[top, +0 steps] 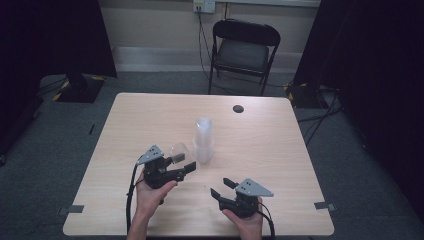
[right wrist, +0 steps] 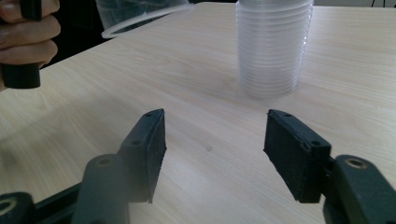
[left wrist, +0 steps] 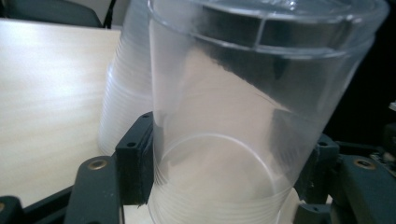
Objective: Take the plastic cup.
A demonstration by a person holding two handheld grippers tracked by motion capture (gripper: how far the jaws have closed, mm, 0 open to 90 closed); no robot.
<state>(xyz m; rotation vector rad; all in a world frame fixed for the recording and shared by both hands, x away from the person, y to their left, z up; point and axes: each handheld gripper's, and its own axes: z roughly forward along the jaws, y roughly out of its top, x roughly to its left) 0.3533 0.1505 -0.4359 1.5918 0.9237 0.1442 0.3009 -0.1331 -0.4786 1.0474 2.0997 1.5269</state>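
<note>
Nearest the person, the right tool (top: 223, 187) hovered low over the bench (top: 150, 115), its jaws spread wide with nothing between them; in the right gripper view (right wrist: 215, 149) bare wood showed in the gap. It sat well short of the stack of cups (top: 203, 141), toward the person and slightly right of it.

The left tool (top: 184, 165), gripped by the left hand (top: 150, 192), stood just left of the stack and a little nearer the person. Its jaws were clamped on a single clear cup (top: 180, 151), tilted with its rim pointing away from the stack. In the left gripper view the cup (left wrist: 243, 116) sat squeezed between the two black pads (left wrist: 137, 163), and its top and bottom were cut off by the frame. Whether it touched the stack (left wrist: 126, 93) behind it could not be told. In the right gripper view only the cup's rim (right wrist: 140, 16) and a few fingers of the left hand (right wrist: 25, 37) entered at the top left, with the stack (right wrist: 273, 46) upright beyond the jaws and its top cut off.

Beyond the stack, a small dark round hole (top: 238, 108) marked the far part of the bench. Farther back stood a black folding chair (top: 242, 50) and a wall socket (top: 204, 6) with a cable hanging down. No brand, label or writing could be read on anything; the cups were plain.
</note>
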